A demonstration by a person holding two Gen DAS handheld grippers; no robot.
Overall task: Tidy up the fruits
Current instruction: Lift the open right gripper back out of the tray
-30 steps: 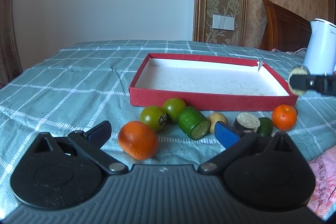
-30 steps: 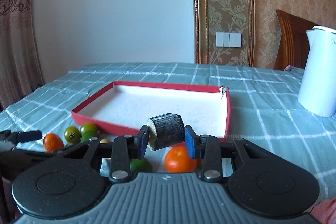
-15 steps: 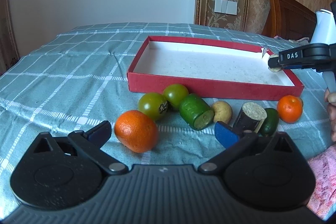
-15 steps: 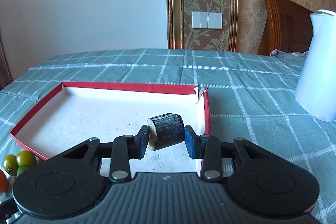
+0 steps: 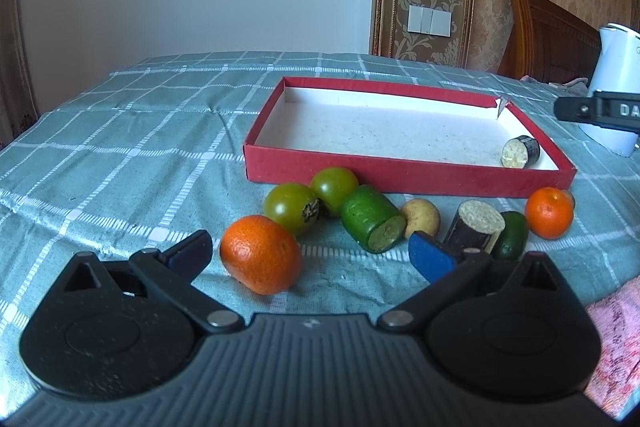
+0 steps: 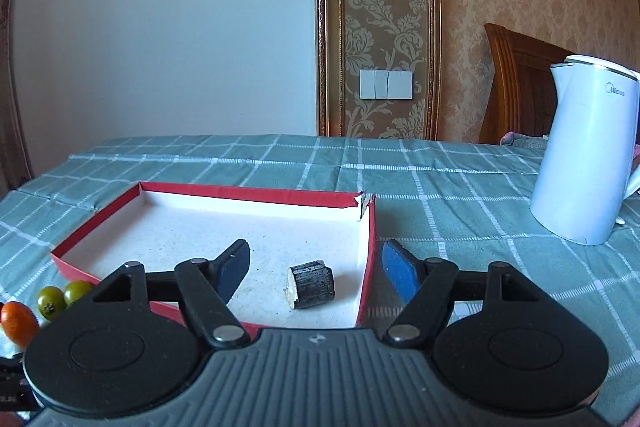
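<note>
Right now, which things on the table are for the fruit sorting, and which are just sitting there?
For the job:
red box
dark cut piece lying in the box, let go
big orange
small orange
two green tomatoes
green cut piece
small yellow fruit
dark stub

Just lying about:
white kettle
pink cloth

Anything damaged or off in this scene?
Yes: the red box has a torn far right corner, with the wall split and a flap sticking up. Otherwise only the dark cut piece lies inside, on its side.
</note>
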